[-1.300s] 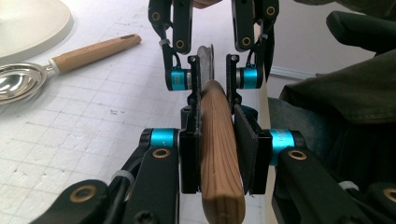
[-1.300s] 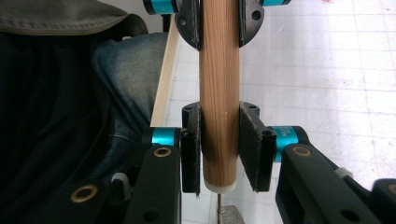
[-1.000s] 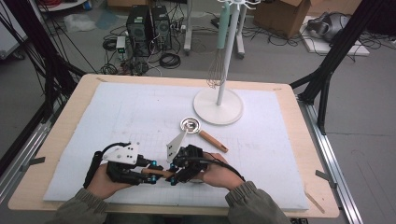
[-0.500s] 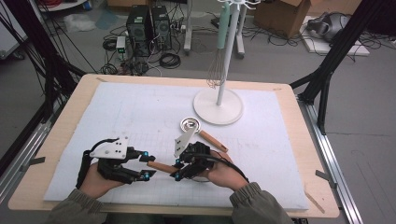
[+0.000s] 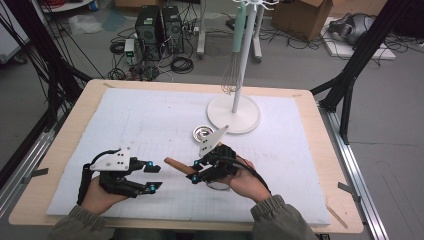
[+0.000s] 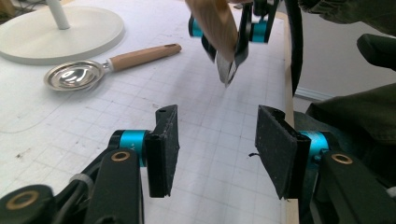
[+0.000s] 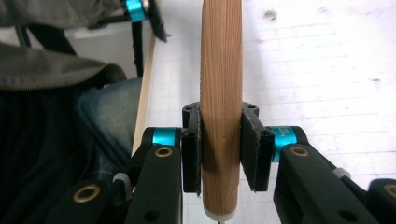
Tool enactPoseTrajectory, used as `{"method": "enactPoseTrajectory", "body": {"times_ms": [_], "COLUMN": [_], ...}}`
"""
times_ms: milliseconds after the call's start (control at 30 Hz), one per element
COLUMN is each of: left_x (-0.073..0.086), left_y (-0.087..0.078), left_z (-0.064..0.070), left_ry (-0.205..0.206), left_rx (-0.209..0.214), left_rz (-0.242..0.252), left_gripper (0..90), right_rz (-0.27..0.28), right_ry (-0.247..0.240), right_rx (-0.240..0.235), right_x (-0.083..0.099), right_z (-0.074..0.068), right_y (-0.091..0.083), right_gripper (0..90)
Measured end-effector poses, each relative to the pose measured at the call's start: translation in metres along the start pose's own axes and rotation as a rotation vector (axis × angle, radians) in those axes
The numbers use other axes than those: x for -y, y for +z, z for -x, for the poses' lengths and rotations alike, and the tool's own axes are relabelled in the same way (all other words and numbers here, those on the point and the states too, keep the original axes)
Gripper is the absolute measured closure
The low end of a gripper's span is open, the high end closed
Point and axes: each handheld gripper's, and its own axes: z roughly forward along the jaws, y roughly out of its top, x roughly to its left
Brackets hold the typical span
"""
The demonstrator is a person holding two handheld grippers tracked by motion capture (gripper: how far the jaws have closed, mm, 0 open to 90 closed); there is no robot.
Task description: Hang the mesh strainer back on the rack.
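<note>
A person sat at the near edge of a wooden desk [image 5: 65,150] covered by a white gridded mat [image 5: 150,125], holding a tool in each hand.

The right tool [image 5: 196,176] was clamped on a wooden handle [image 5: 176,165]; in the right gripper view its two black pads pressed both sides of the handle [image 7: 220,107], which rose straight up between them, a white collar at its low end. In the high view the handle pointed left toward the left tool, lifted off the mat, near the middle of the desk's near half. A metal part below the handle showed in the left gripper view, too blurred to name.

The left tool [image 5: 152,177] sat to the left of it, jaws wide apart with nothing between them, and a gap lay between its tips and the handle's end. The left gripper view showed its pads [image 6: 166,149] open over bare mat.

Farther off, a steel spoon [image 5: 202,132] with a wooden handle lay on the mat just beside the round base of a white stand [image 5: 235,112]. A whisk [image 5: 230,80] hung from the stand.

No readable writing showed on the tools or mat; tiny print on one right jaw was too small to read.

The mat's left half and far left corner lay open, and the near desk edge ran close behind both hands.
</note>
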Motion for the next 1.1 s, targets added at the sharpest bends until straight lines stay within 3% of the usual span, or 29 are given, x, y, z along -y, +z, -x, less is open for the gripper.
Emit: {"method": "enactPoseTrajectory", "body": {"times_ms": [267, 567, 700, 1100], "left_x": [0.008, 0.016, 0.022, 0.027], "left_y": [-0.010, -0.025, -0.029, -0.039], "left_z": [-0.002, -0.006, -0.010, -0.014], "left_ry": [-0.018, -0.044, -0.055, -0.072], "left_rx": [-0.054, -0.158, -0.190, -0.238], "left_rz": [0.013, 0.018, 0.018, 0.027], "left_gripper": [41.8, 30.1, 29.0, 27.3], "right_rz": [0.095, 0.177, 0.229, 0.300], "right_ry": [0.054, 0.095, 0.116, 0.153], "right_rx": [0.036, 0.090, 0.116, 0.169], "right_x": [0.005, 0.005, 0.007, 0.008], "right_z": [0.010, 0.021, 0.028, 0.044], "right_y": [-0.021, -0.048, -0.060, -0.089], "right_gripper": [72.5, 72.5, 72.5, 72.5]}}
